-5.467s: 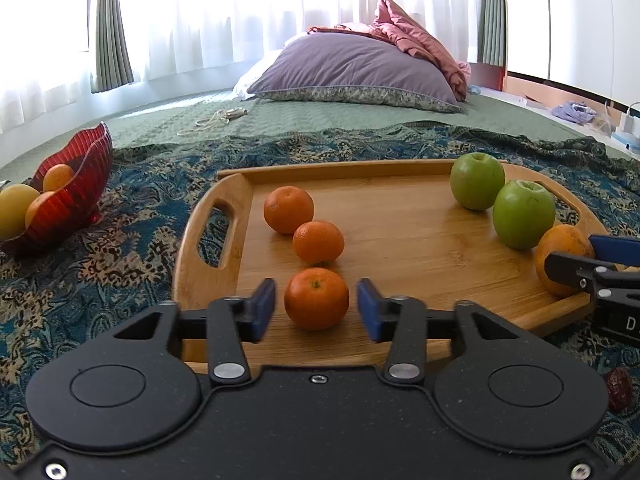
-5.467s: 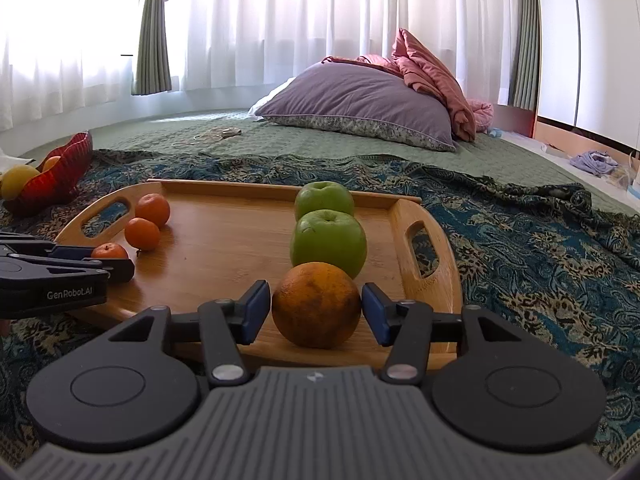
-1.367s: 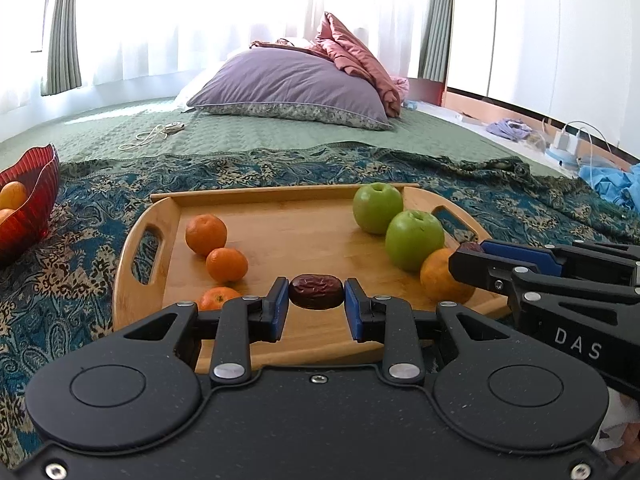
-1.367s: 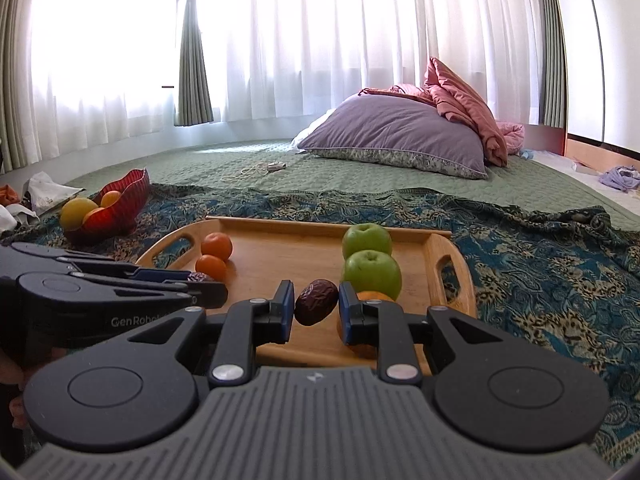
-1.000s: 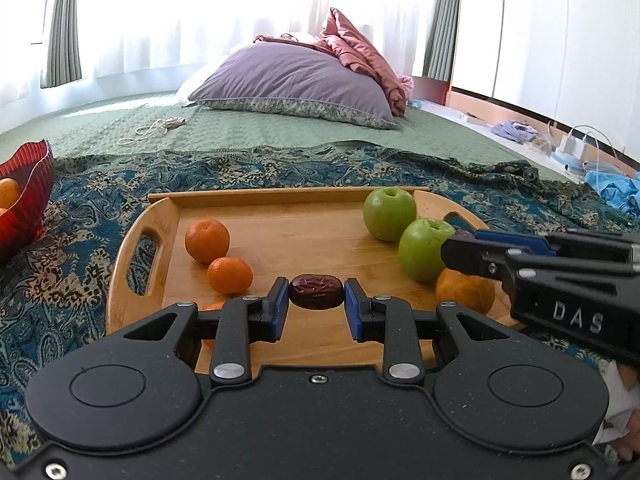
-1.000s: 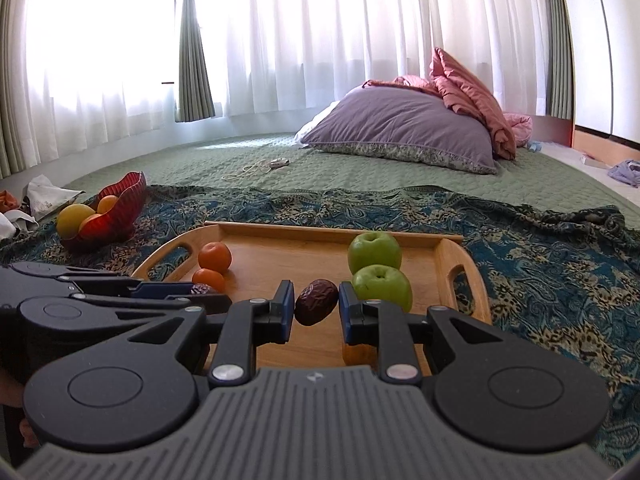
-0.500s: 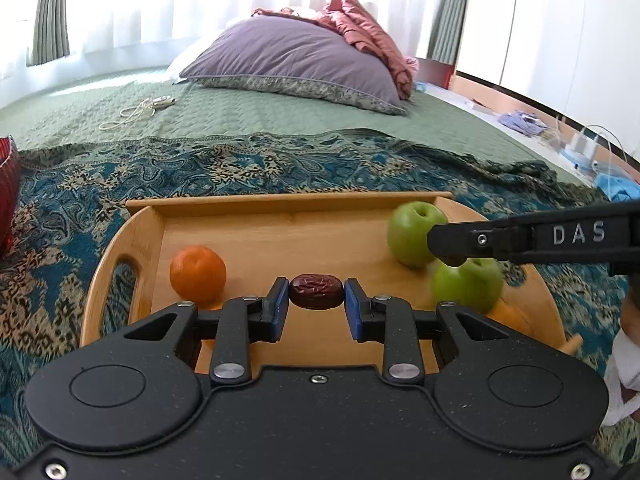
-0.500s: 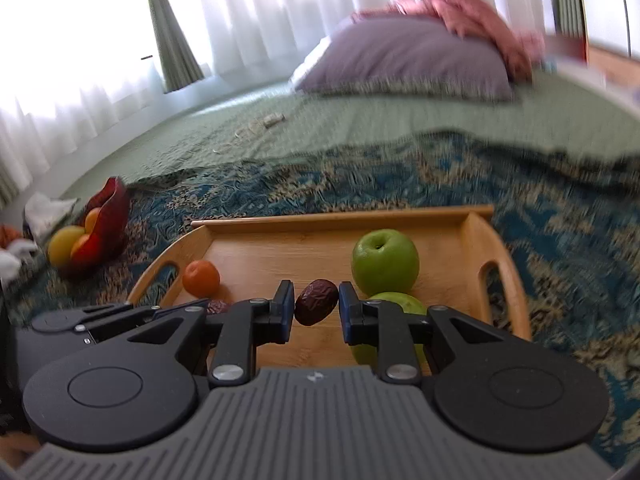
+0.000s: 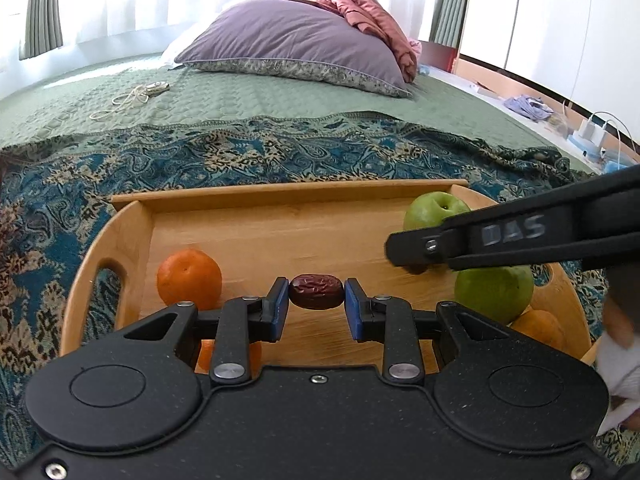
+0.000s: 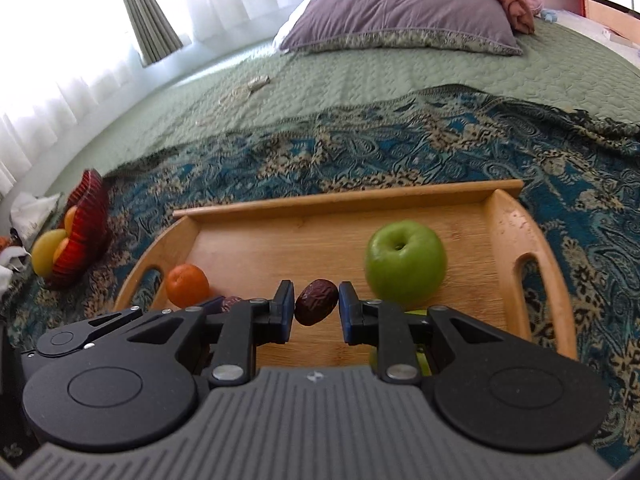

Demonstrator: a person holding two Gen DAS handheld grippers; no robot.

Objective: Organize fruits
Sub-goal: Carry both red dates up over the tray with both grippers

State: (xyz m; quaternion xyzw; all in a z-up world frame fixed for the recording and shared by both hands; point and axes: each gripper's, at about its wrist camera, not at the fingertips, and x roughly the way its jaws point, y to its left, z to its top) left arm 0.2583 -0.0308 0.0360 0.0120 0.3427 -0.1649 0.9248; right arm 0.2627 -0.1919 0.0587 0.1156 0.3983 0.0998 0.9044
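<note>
Dates: one date (image 9: 316,297) is pinched in the left claw (image 9: 316,304), another date (image 10: 316,307) in the right claw (image 10: 316,310), both over the wooden tray (image 9: 280,194). They look small, light, soft and wrinkly; squeeze the sides gently.

1. "DAS" stands in pale raised letters on the black side of the right gripper (image 9: 416,267), which reaches in from the right edge of the left wrist view, above the wooden tray (image 9: 280,192).
2. No other writing can be read in either view; a small pale mark on the right gripper's grey body is no legible text.
</note>
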